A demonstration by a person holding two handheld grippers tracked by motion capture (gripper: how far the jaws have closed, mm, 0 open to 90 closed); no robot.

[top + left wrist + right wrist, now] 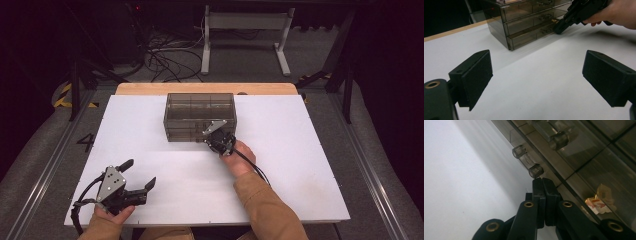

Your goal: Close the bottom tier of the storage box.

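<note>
The left gripper (137,174) rests near the front edge of the white table (300,150), jaws spread wide. Farther in, the right gripper (543,182), jaws pressed together on nothing, meets a clear handle (529,161) on the smoky translucent plastic drawer cabinet (199,116).

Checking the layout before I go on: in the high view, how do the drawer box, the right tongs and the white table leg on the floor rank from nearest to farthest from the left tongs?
1. Right tongs, ahead and to the right of the left tongs, at the box front.
2. Drawer box, just behind them, mid-table.
3. White table leg, on the floor beyond the table.
</note>
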